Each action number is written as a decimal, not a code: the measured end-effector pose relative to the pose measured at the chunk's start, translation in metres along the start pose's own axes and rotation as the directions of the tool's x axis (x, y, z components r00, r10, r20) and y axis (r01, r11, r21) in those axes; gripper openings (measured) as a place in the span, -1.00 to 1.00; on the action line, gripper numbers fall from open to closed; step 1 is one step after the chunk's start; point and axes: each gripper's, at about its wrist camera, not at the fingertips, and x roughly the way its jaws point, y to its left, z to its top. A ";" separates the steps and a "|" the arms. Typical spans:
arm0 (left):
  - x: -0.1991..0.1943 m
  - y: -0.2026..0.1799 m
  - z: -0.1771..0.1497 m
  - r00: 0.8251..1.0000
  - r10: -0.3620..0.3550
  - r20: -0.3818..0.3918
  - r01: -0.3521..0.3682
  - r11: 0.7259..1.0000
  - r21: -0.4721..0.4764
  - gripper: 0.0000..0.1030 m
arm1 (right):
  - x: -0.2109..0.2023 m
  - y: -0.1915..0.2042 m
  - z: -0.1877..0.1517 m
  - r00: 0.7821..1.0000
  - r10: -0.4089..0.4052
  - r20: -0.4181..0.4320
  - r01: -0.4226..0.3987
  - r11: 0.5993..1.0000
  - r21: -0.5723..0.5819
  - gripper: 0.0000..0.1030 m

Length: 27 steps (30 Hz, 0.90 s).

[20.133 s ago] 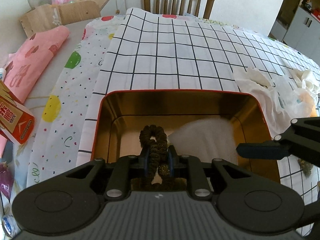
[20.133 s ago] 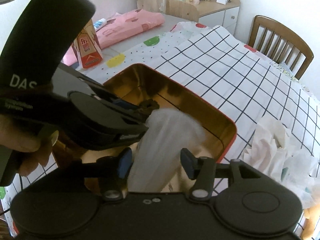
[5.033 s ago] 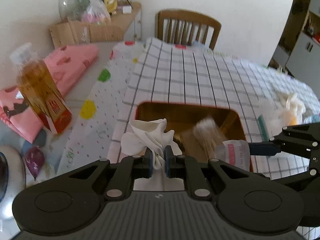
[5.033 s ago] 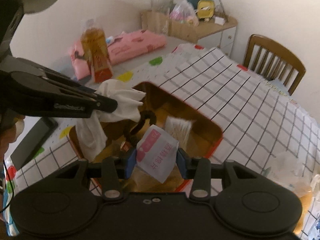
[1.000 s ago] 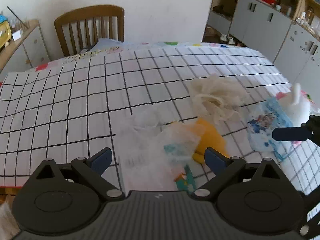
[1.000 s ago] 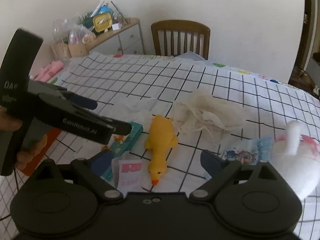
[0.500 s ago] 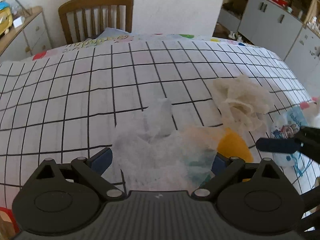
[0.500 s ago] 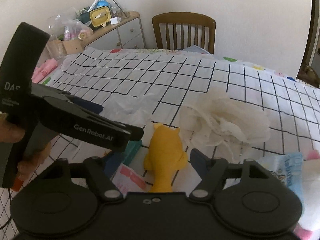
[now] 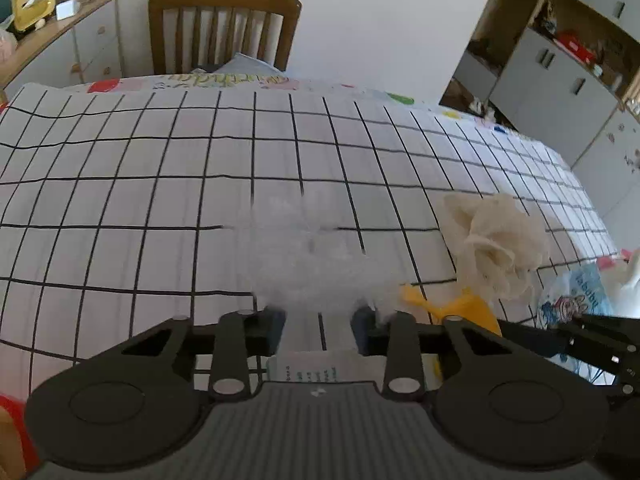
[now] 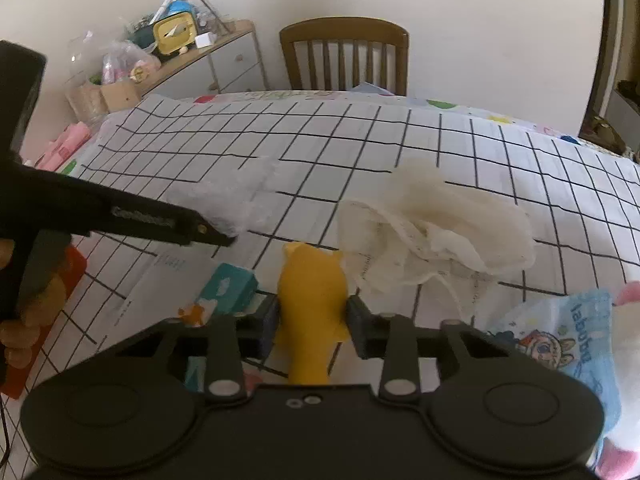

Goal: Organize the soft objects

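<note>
In the left wrist view my left gripper [image 9: 319,331] has a crumpled clear plastic bag [image 9: 312,272] bunched between its blue pads, and the jaws are closing on it. The right wrist view shows the same left gripper [image 10: 218,236] with its tips at the bag [image 10: 228,200]. My right gripper [image 10: 312,326] is closing on a yellow rubber duck [image 10: 312,284], its pads against the duck's sides. The duck [image 9: 468,308] lies on the checked tablecloth [image 9: 160,160], just right of the bag.
A cream cloth [image 10: 432,220] lies bunched beyond the duck. A blue printed pack [image 10: 560,340] and a white-pink plush [image 10: 626,320] are at the right. A teal tissue pack [image 10: 228,288] and the red tin's edge [image 10: 72,268] are at the left. A wooden chair [image 10: 344,52] stands behind the table.
Both grippers have come lower and nearer to the table. Their jaws went from wide to narrow, the left around the clear bag, the right around the yellow duck.
</note>
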 end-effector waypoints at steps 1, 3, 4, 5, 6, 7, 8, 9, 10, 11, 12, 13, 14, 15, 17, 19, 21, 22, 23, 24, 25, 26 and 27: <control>-0.001 0.001 0.001 1.000 0.000 0.005 0.000 1.000 0.001 -0.44 | -0.001 -0.001 0.000 1.000 -0.003 0.004 0.003 1.000 0.004 -0.43; -0.003 0.000 0.001 1.000 0.004 0.015 -0.004 1.000 0.015 -0.63 | -0.004 -0.002 -0.001 1.000 -0.001 0.009 0.001 1.000 0.011 -0.48; -0.004 0.000 0.001 1.000 0.010 0.018 -0.011 1.000 0.018 -0.69 | -0.005 -0.002 -0.002 1.000 -0.002 0.012 0.002 1.000 0.011 -0.49; -0.005 0.000 0.001 1.000 0.015 0.022 -0.016 1.000 0.019 -0.72 | -0.006 -0.002 -0.002 1.000 -0.003 0.015 0.003 1.000 0.011 -0.52; -0.005 0.000 0.001 1.000 0.018 0.026 -0.018 1.000 0.020 -0.75 | -0.008 -0.002 -0.003 1.000 -0.003 0.018 0.003 1.000 0.012 -0.53; -0.006 0.001 0.002 0.999 0.019 0.028 -0.020 1.000 0.020 -0.76 | -0.011 -0.002 -0.004 1.000 0.000 0.020 0.000 1.000 0.015 -0.54; -0.008 0.001 0.001 0.999 0.015 0.028 -0.016 1.000 0.019 -0.76 | -0.014 -0.002 -0.005 1.000 0.004 0.022 -0.004 1.000 0.018 -0.55; -0.009 0.002 0.001 1.000 0.009 0.027 -0.010 1.000 0.019 -0.76 | -0.018 -0.003 -0.006 1.000 0.009 0.028 -0.010 1.000 0.020 -0.55; -0.011 0.002 0.000 1.000 0.005 0.026 -0.005 1.000 0.021 -0.76 | -0.021 -0.003 -0.006 0.999 0.012 0.032 -0.013 1.000 0.021 -0.55; -0.013 0.002 -0.001 1.000 0.004 0.023 -0.005 1.000 0.024 -0.76 | -0.023 -0.002 -0.007 0.999 0.013 0.033 -0.014 1.000 0.022 -0.56; -0.015 0.001 -0.003 1.000 0.004 0.020 -0.004 1.000 0.026 -0.76 | -0.026 -0.003 -0.008 0.999 0.016 0.031 -0.017 1.000 0.022 -0.56; -0.016 0.001 -0.004 1.000 0.000 0.016 -0.001 1.000 0.029 -0.76 | -0.027 -0.003 -0.008 0.999 0.020 0.029 -0.021 1.000 0.022 -0.56; -0.018 0.001 -0.004 1.000 -0.002 0.012 0.002 0.999 0.035 -0.76 | -0.028 -0.003 -0.009 1.000 0.021 0.024 -0.021 1.000 0.023 -0.56; -0.020 0.000 -0.004 1.000 -0.002 0.009 0.002 0.999 0.041 -0.76 | -0.030 -0.003 -0.010 1.000 0.021 0.018 -0.021 1.000 0.022 -0.56; -0.024 -0.002 -0.005 1.000 -0.005 0.011 0.004 0.999 0.052 -0.76 | -0.033 -0.004 -0.013 1.000 0.022 0.012 -0.022 1.000 0.018 -0.56; -0.028 -0.002 -0.005 1.000 -0.007 0.012 0.006 0.998 0.059 -0.76 | -0.035 -0.004 -0.015 1.000 0.022 0.008 -0.022 1.000 0.018 -0.56; -0.030 -0.002 -0.005 1.000 -0.010 0.011 0.010 0.998 0.058 -0.76 | -0.038 -0.005 -0.017 1.000 0.020 0.006 -0.020 1.000 0.019 -0.56; -0.031 -0.002 -0.004 1.000 -0.010 0.012 0.010 0.998 0.055 -0.76 | -0.039 -0.005 -0.018 1.000 0.019 0.006 -0.019 1.000 0.019 -0.56; -0.032 -0.001 -0.004 1.000 -0.014 0.013 0.013 0.999 0.051 -0.75 | -0.039 -0.006 -0.018 1.000 0.019 0.005 -0.019 1.000 0.019 -0.55; -0.032 0.000 -0.003 1.000 -0.016 0.013 0.016 0.999 0.048 -0.75 | -0.040 -0.006 -0.019 1.000 0.018 0.003 -0.018 1.000 0.019 -0.55; -0.033 0.000 -0.002 1.000 -0.014 0.013 0.013 0.999 0.045 -0.74 | -0.040 -0.007 -0.019 1.000 0.015 0.001 -0.015 1.000 0.016 -0.55; -0.033 0.000 -0.001 1.000 -0.011 0.013 0.010 0.999 0.045 -0.68 | -0.040 -0.007 -0.020 1.000 0.012 -0.003 -0.012 1.000 0.012 -0.55; -0.033 0.000 0.000 1.000 -0.004 0.015 0.003 0.999 0.046 -0.62 | -0.039 -0.007 -0.020 1.000 0.012 -0.009 -0.012 1.000 0.009 -0.54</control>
